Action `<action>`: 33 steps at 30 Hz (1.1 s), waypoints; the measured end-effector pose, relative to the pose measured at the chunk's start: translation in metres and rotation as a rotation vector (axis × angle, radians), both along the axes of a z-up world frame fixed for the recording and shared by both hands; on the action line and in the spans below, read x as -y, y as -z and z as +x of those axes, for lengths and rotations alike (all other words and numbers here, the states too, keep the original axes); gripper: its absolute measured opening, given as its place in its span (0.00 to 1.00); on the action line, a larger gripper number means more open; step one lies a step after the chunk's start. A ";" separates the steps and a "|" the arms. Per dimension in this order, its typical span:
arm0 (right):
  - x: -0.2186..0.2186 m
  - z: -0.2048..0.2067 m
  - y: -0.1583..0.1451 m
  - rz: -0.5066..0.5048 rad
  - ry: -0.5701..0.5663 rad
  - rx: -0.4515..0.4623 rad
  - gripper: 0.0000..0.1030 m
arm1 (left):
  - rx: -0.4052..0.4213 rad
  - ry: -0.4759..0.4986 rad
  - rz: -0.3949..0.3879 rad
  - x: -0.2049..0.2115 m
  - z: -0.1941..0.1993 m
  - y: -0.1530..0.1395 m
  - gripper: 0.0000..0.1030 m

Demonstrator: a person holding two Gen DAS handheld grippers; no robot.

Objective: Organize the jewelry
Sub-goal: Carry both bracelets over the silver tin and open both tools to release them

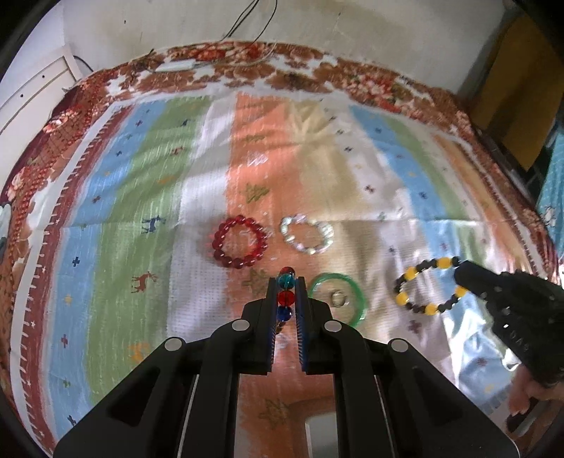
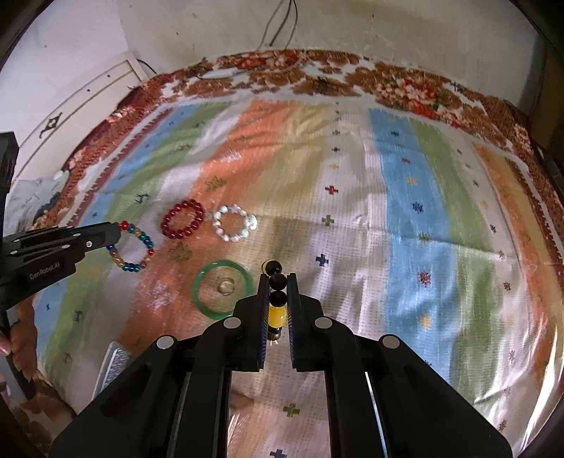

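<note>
- Striped cloth [image 1: 197,176] in blue, green, white and orange, stitched with small crosses, trees and deer, spread over a table with a red-brown flowered cover [image 1: 246,56] showing round the edges.
- Multicoloured glass-bead bracelet [image 1: 286,292] pinched in the left gripper [image 1: 286,282] – teal, red and blue beads lined up between the two pads, jaws pressed together on them; in the right wrist view, loop [image 2: 132,246] hanging free off the gripper tip [image 2: 118,229], clear of the cloth.
- Black-and-yellow bead bracelet [image 2: 276,292] clamped in the right gripper [image 2: 276,278], black beads at the tip and one yellow bead deeper between the pads; in the left wrist view, loop [image 1: 428,287] dangling from the gripper [image 1: 458,273] out to the right.
- Dark red bead bracelet [image 1: 239,243] flat on the cloth, at the white-orange seam.
- Pale pearly bead bracelet [image 1: 307,234] just beside it on the right, not touching.
- Green bangle [image 1: 336,299] nearer the cameras, flat, with a small clear ring [image 1: 337,298] lying inside it – apart from its rim.
- Fingers of a hand [image 1: 525,394] on the right gripper's handle at the left view's lower right edge; another hand [image 2: 14,338] at the right view's left edge.
- Cables [image 2: 282,24] hanging down the pale wall behind the table.
</note>
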State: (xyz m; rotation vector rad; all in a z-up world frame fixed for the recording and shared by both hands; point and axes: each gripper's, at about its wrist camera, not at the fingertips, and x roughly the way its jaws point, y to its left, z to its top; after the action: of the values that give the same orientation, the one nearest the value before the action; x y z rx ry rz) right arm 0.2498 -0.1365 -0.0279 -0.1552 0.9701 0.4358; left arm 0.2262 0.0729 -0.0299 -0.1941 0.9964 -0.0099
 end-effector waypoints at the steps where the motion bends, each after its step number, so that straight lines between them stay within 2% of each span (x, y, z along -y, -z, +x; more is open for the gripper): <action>1: 0.000 -0.004 -0.002 0.003 -0.003 0.006 0.10 | 0.008 0.004 -0.002 0.002 -0.004 -0.003 0.09; 15: 0.003 -0.054 -0.033 0.055 -0.041 0.084 0.10 | 0.073 0.057 0.032 0.033 -0.046 -0.025 0.09; 23: 0.001 -0.078 -0.042 0.074 -0.068 0.097 0.10 | 0.103 0.080 0.029 0.049 -0.073 -0.031 0.09; 33: 0.000 -0.112 -0.033 0.063 -0.079 0.085 0.10 | 0.098 0.072 0.020 0.050 -0.102 -0.024 0.09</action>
State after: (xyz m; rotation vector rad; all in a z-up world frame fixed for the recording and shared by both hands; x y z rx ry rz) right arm 0.1373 -0.1362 0.0052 -0.1541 0.8674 0.5275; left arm 0.1245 0.0226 -0.0054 -0.1380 0.9045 -0.0745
